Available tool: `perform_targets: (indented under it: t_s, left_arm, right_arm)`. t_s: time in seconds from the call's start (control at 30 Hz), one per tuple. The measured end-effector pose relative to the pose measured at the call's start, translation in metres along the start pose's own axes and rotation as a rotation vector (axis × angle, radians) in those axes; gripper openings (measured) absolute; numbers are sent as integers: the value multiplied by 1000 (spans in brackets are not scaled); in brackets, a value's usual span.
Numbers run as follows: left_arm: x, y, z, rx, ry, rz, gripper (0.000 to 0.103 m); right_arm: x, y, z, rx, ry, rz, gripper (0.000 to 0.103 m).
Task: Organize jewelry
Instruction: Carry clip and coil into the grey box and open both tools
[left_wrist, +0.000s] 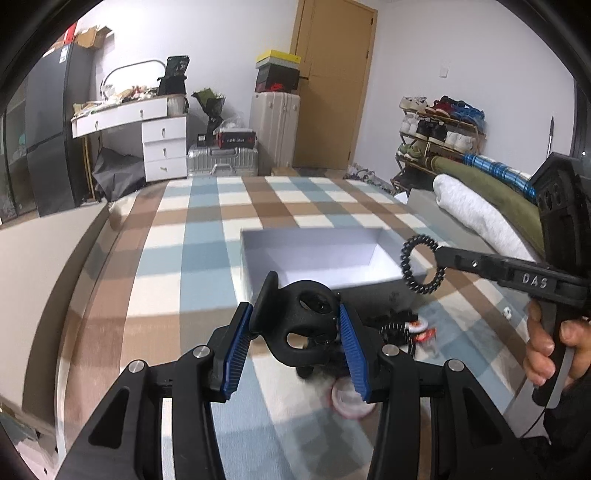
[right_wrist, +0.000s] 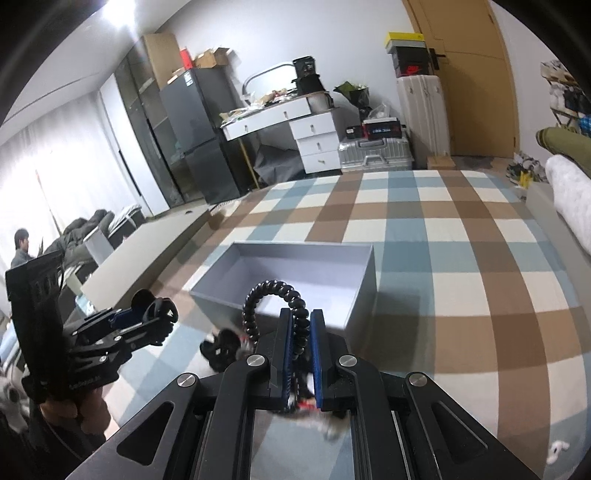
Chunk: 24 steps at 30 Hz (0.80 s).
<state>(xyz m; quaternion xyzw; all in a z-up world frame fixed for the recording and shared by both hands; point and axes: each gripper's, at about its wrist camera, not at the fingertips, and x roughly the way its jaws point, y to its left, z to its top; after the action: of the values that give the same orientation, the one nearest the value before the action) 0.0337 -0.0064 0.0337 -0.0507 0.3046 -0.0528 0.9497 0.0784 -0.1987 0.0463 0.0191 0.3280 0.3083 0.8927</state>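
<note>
Left wrist view: left gripper (left_wrist: 295, 328) clamps a black plastic claw clip (left_wrist: 295, 321) before the open grey box (left_wrist: 314, 254); right gripper (right_wrist: 301, 332) pinches a black spiral hair tie (right_wrist: 275, 306) above the checked blanket (right_wrist: 443, 240).

The left wrist fisheye looks forward along its own left claw (left_wrist: 295, 332), low and close over the checked blue, brown and white bedspread (left_wrist: 207, 229), facing the tan wooden door (left_wrist: 332, 85) at the upper centre of the frame. The right wrist fisheye sits just as low behind the right claw (right_wrist: 301, 345), turned more leftward, so that door (right_wrist: 476, 77) falls at its upper right. Both views share the open pale grey rectangular box (left_wrist: 314, 254) (right_wrist: 295, 273) at mid-frame, and each catches the other claw at its edge (left_wrist: 443, 256) (right_wrist: 147, 317).
</note>
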Motion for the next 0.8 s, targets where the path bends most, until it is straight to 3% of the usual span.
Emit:
perform_targets:
  t_s: [0.33,0.8]
  left_arm:
    - [36,-2,30,-1,-14,1,41]
    - [65,-10,24,43,45,40,41]
  right_arm:
    - [20,-9,17,50,-7,-21,9]
    - [45,-10,14,28,48,-53,9]
